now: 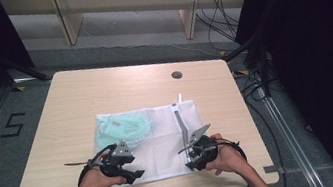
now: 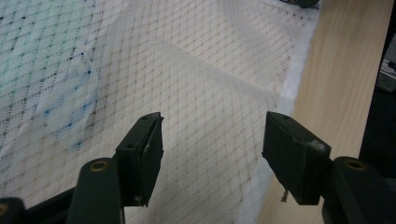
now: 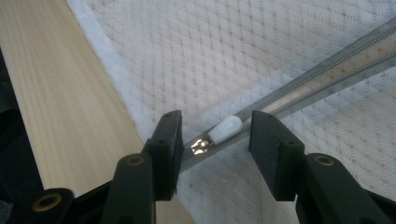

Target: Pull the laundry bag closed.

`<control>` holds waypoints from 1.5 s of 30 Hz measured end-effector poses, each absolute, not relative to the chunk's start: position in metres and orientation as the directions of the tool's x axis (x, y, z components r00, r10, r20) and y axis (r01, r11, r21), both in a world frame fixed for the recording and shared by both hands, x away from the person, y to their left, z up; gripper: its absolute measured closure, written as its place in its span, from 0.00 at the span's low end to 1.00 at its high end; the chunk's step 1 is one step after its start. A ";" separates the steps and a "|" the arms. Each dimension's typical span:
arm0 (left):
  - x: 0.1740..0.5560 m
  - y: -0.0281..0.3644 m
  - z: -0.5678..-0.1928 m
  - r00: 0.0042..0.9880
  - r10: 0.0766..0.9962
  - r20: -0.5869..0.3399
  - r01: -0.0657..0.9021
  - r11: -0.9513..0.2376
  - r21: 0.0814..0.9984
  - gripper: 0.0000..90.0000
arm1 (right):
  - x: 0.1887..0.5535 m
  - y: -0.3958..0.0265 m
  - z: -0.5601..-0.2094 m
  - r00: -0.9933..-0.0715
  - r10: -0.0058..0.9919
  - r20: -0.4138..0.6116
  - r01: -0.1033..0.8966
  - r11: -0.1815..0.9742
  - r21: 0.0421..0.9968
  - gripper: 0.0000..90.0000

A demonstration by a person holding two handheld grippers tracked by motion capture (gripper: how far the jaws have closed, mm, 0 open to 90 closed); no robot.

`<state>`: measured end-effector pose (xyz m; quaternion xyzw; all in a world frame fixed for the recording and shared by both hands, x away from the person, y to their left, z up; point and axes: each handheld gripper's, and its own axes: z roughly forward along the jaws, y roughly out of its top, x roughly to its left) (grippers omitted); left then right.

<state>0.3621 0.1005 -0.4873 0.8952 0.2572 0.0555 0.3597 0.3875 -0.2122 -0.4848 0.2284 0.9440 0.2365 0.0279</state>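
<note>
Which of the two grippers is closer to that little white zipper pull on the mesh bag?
The right. The zipper pull lies between the open jaws of the right gripper; the left gripper hovers over the mesh bag, across from it.

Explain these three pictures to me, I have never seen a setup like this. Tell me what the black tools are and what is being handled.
A person sits at a wooden table and holds a hand tool with a two-jaw claw in each hand. One camera looks down from above; each tool also carries its own camera. A white mesh laundry bag lies flat, with something pale green inside. The left claw hovers open over the mesh. The right claw stands open around the white zipper pull, not pressing on it. Nothing is held.
</note>
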 end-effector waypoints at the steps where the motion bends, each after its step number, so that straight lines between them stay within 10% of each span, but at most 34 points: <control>1: 0.364 0.103 -0.485 0.883 0.465 -0.062 0.391 -0.655 0.646 0.42 | 0.388 -0.211 -0.485 -0.895 0.440 0.065 0.418 0.782 0.463 0.61; 28: 0.361 0.099 -0.488 0.848 0.518 -0.109 0.446 -0.587 0.676 0.40 | 0.386 -0.200 -0.483 -0.931 0.357 0.080 0.352 0.813 0.463 0.69; 45: 0.384 0.036 -0.497 0.888 0.441 -0.130 0.384 -0.557 0.736 0.99 | 0.384 -0.198 -0.484 -0.939 0.336 0.079 0.334 0.827 0.451 0.69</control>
